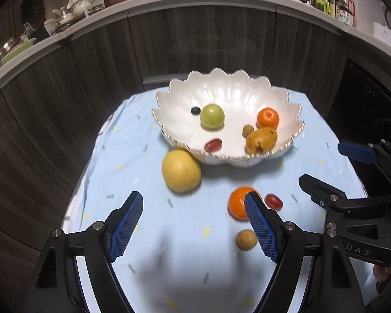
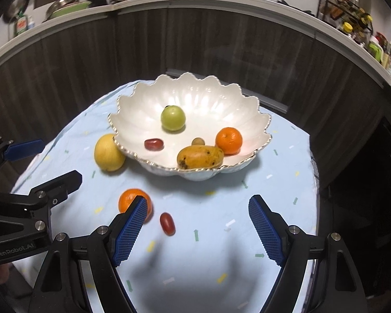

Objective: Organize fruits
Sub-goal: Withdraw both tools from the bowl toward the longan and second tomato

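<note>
A white scalloped bowl (image 1: 286,104) (image 2: 133,104) stands on the light blue cloth and holds a green apple (image 1: 212,116) (image 2: 173,118), an orange (image 1: 267,117) (image 2: 228,140), a mango (image 1: 261,140) (image 2: 200,157), a red grape (image 1: 213,145) (image 2: 154,144), a small brown fruit (image 1: 248,130) (image 2: 197,141) and a dark berry (image 1: 195,110). On the cloth lie a large yellow fruit (image 1: 181,170) (image 2: 109,156), an orange (image 1: 237,203) (image 2: 129,198), a red grape (image 1: 273,201) (image 2: 167,223) and a small brown fruit (image 1: 246,239). My left gripper (image 1: 195,203) and right gripper (image 2: 198,206) hover open above the cloth, holding nothing.
The right gripper (image 1: 323,167) shows at the right edge of the left wrist view, the left gripper (image 2: 52,161) at the left edge of the right wrist view. Dark cabinet fronts (image 1: 195,39) rise behind the table. The counter above carries pans, dishes and bottles.
</note>
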### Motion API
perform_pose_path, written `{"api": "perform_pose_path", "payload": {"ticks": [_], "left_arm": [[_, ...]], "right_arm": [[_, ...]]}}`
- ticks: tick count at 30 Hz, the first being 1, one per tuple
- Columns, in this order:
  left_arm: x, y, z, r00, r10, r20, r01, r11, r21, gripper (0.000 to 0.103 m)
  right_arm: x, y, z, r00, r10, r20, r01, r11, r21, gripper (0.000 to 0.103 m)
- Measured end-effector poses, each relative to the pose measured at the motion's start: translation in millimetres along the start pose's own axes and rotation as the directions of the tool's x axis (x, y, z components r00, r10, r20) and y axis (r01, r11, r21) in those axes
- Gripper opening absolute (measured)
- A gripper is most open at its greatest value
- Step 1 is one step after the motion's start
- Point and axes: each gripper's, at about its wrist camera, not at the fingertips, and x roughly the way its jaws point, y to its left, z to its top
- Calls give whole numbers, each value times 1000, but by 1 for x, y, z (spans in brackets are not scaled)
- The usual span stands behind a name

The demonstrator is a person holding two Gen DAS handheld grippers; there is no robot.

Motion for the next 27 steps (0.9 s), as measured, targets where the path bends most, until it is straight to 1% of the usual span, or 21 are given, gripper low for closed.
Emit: {"api": "perform_pose_path", "payload": {"ticks": [7,10,14,18,23,27], "left_arm": [[8,-14,-18,999,-3,-42,3,1000,15,80],[11,-19,-26,998,-9,-57,10,1000,20,80],[15,-26,-32,998,-16,-68,18,999,28,79],[18,-32,-36,997,-23,-76,26,999,42,79],[22,-38,-40,996,-38,-80,43,998,53,74],[28,-40,-43,995,-44,-89,49,998,50,69]], "right_arm": [[12,-1,-15,998,47,-36,-48,999,-24,73],[18,-1,-21,996,79,-47,-81,996,-39,69],[24,-1,-27,992,114,-57,-118,991,-69,64],[30,-3,-30,987,146,-70,-152,984,-88,62],[37,-2,-33,979,189,-81,-197,973,-117,59],[43,-1,-34,974,207,-88,-217,968,-127,58]]}}
